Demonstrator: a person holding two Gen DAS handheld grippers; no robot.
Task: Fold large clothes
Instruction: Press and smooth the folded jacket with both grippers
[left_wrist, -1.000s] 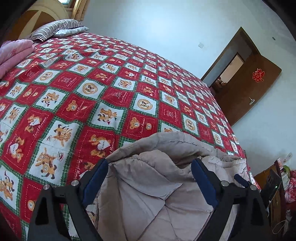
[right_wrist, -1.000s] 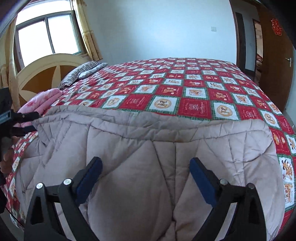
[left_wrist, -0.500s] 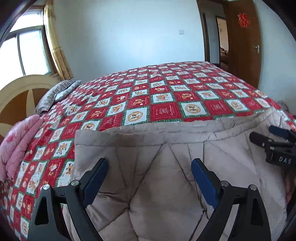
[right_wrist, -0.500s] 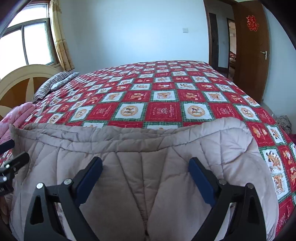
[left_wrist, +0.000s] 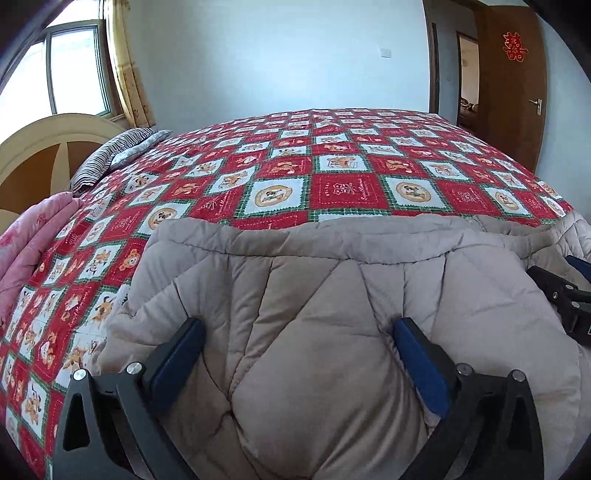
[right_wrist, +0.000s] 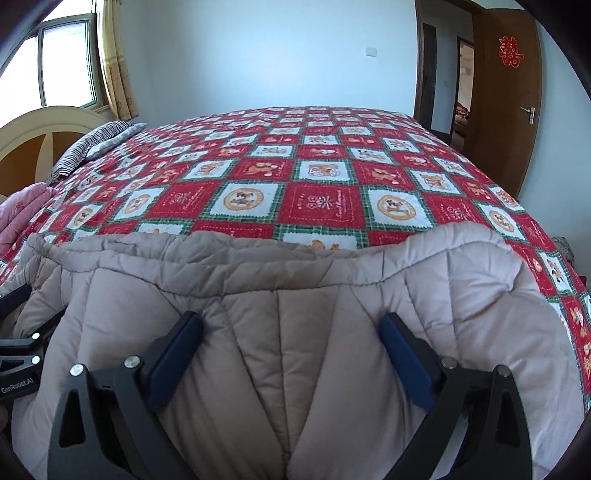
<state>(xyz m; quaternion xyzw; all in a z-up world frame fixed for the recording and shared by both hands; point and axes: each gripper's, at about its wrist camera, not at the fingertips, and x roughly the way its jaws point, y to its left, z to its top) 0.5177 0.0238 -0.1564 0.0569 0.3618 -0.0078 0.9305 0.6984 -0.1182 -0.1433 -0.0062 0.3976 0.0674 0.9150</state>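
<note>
A plain pale-walled bedroom, a window and yellow curtain off to one side and a brown door (left_wrist: 511, 85) standing open at the other, holds a big bed (left_wrist: 332, 155) under a red, white and green patchwork cover of cartoon squares. A striped pillow (left_wrist: 114, 155) lies by the rounded headboard, and something pink and folded (left_wrist: 33, 236) sits along the bed's edge on that same side. The padded beige coat (left_wrist: 314, 332) is heaped at the near edge of the bed, its far hem running roughly parallel to that edge, quilted panels puffed and creased. It looks doubled over on itself already, so I'd guess at least one fold is in, but the bundle is still loose and wide, and further folds and some smoothing seem left to do. The left gripper (left_wrist: 295, 354) hangs over the coat with its jaws opening, blue pads wide apart and pressing on nothing. The right gripper (right_wrist: 291, 347), beside it over the same garment, also stands wide with only fabric lying beneath, not pinched.
</note>
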